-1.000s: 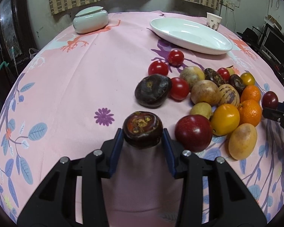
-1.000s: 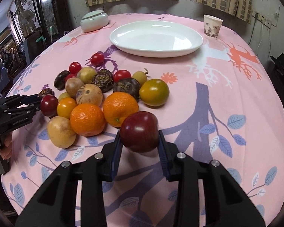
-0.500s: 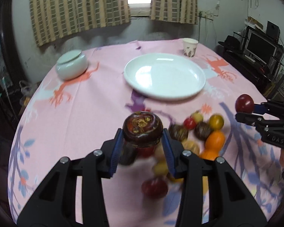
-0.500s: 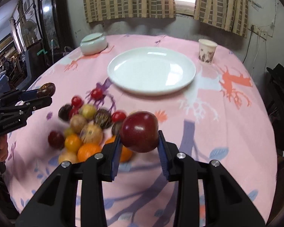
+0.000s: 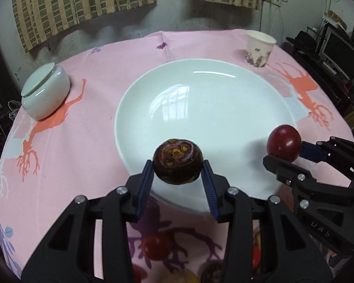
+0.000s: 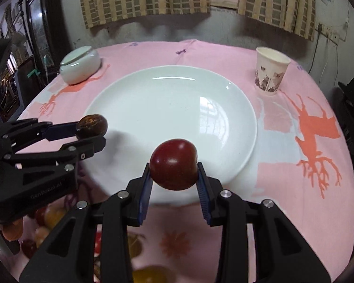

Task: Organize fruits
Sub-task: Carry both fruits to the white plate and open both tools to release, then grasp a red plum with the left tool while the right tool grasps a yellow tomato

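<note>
Lifted clear of the fruit pile a second ago, now poised at the near rim of the white plate (image 5: 259, 89). Left tool (image 5: 178, 172) clamped on the dark purple fruit (image 5: 178, 164), right tool (image 6: 174, 176) clamped on the red plum (image 6: 173, 164). Ready for release, probably. Plate bare, nothing in it. Paper cup (image 6: 271, 73) contents hidden, lidded jar (image 5: 46, 90) closed. Remaining fruit (image 5: 157, 247) low on the surface.

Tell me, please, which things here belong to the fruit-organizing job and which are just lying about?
Job: dark purple fruit in left gripper; red fruit in right gripper; white plate; loose fruits.
Lying about: paper cup; lidded ceramic jar.
</note>
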Demonstrator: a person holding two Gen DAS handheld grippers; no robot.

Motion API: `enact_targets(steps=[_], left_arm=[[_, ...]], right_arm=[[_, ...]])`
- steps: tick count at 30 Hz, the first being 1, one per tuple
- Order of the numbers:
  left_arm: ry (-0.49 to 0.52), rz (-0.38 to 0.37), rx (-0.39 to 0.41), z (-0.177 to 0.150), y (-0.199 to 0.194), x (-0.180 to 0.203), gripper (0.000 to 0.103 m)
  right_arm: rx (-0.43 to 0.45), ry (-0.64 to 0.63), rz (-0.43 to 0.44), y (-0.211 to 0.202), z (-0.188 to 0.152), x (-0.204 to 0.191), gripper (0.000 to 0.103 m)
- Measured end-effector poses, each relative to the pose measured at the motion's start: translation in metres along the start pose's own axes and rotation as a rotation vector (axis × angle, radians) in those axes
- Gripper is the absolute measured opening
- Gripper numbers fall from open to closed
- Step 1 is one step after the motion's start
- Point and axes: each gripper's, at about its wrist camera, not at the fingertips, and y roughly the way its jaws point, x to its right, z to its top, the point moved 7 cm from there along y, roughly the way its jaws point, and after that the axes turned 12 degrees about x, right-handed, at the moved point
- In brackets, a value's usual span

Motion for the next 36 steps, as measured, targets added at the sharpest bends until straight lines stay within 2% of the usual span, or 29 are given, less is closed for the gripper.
enact_targets(steps=[1, 4, 5, 6, 8, 14, 15, 16, 17, 18, 21, 25, 28, 33, 36], left_arm=[[-0.010, 0.002, -0.016, -0.001, 0.006, -0.002, 0.043], [-0.041, 0.019, -0.013, 0.000, 0.008, -0.008, 0.058], [-0.039, 0.027, 0.007, 0.002, 0.003, -0.008, 0.077], [-0.035, 0.053, 0.024, 0.003, -0.004, -0.010, 0.092], [-0.031, 0.071, 0.069, 0.006, -0.018, -0.012, 0.092], [-0.038, 0.021, 0.096, -0.002, -0.067, -0.012, 0.092], [-0.028, 0.013, 0.112, -0.005, -0.079, -0.012, 0.092], [-0.020, 0.006, 0.131, -0.008, -0.090, -0.013, 0.092], [-0.014, 0.008, 0.152, -0.013, -0.103, -0.014, 0.092], [-0.014, 0.013, 0.163, -0.017, -0.113, -0.015, 0.092], [-0.047, -0.022, 0.175, -0.039, -0.143, -0.018, 0.092], [-0.043, -0.053, 0.105, -0.074, -0.166, -0.018, 0.092], [-0.026, -0.032, 0.104, -0.095, -0.181, -0.019, 0.092], [-0.009, -0.036, 0.068, -0.131, -0.191, -0.016, 0.092], [-0.016, -0.052, -0.008, -0.155, -0.183, -0.016, 0.092]], right_arm=[[-0.016, 0.007, -0.007, 0.006, -0.001, 0.002, 0.037], [-0.013, 0.012, -0.026, 0.008, -0.002, 0.004, 0.038], [-0.005, 0.016, -0.016, 0.004, -0.001, 0.002, 0.038], [-0.002, 0.018, -0.010, 0.001, -0.002, 0.001, 0.038], [0.006, 0.017, -0.010, -0.010, -0.002, 0.000, 0.039], [0.039, 0.051, 0.019, -0.062, -0.008, 0.001, 0.039], [0.048, 0.058, 0.029, -0.073, -0.011, 0.000, 0.045], [0.063, 0.073, 0.036, -0.086, -0.014, -0.001, 0.055], [0.089, 0.090, 0.033, -0.098, -0.016, 0.000, 0.074], [0.125, 0.108, 0.034, -0.111, -0.018, 0.000, 0.082], [0.186, 0.118, 0.050, -0.144, -0.026, -0.003, 0.088], [0.214, 0.125, 0.036, -0.174, -0.047, -0.008, 0.094], [0.222, 0.114, 0.023, -0.186, -0.068, -0.013, 0.094], [0.197, 0.133, 0.045, -0.186, -0.097, -0.020, 0.094], [0.184, 0.181, 0.080, -0.182, -0.107, -0.021, 0.094]])
